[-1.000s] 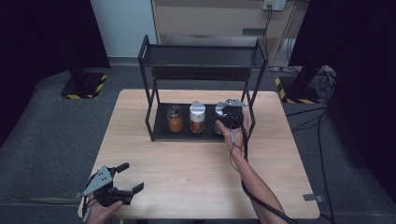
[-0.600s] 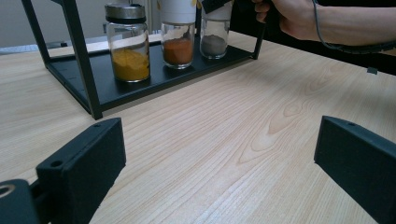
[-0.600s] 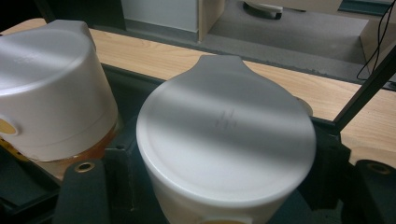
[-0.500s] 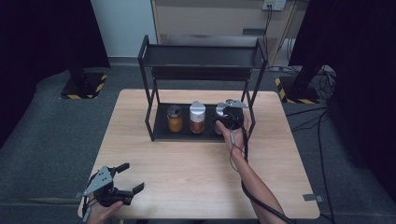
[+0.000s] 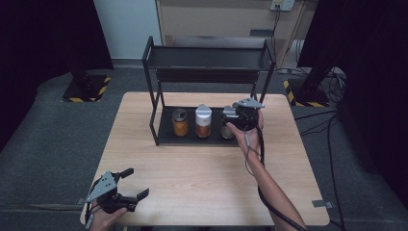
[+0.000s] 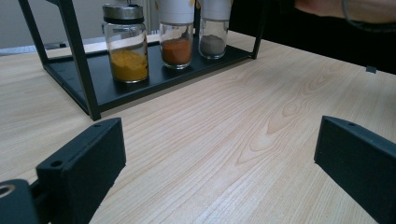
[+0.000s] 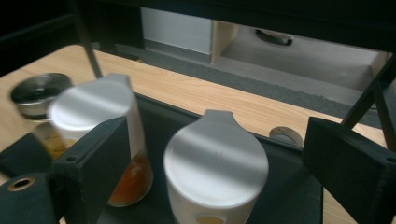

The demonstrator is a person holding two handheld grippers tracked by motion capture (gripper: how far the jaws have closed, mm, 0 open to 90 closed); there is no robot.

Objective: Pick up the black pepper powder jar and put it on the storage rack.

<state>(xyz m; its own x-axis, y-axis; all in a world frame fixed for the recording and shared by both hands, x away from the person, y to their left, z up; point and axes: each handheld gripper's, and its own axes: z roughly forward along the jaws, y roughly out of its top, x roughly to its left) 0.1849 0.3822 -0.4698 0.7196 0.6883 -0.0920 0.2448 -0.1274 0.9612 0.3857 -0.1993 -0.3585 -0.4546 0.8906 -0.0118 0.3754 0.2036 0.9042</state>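
The grey-spice jar (image 5: 228,123) stands released at the rack (image 5: 166,137) tray's right end. The right gripper (image 5: 236,117) fingers, just opening, straddle it untouched; the left gripper (image 5: 130,184), fingers apart, idles at the desk (image 5: 202,178) near-left corner.

My right gripper (image 5: 236,119), a black two-jaw tool with a grey three-cornered plate on top, is held out at the end of my stretched bare right forearm (image 5: 269,185); its jaws have just been opening and stand wide. My left gripper (image 5: 129,185), the same build, sits low near me, jaws spread.
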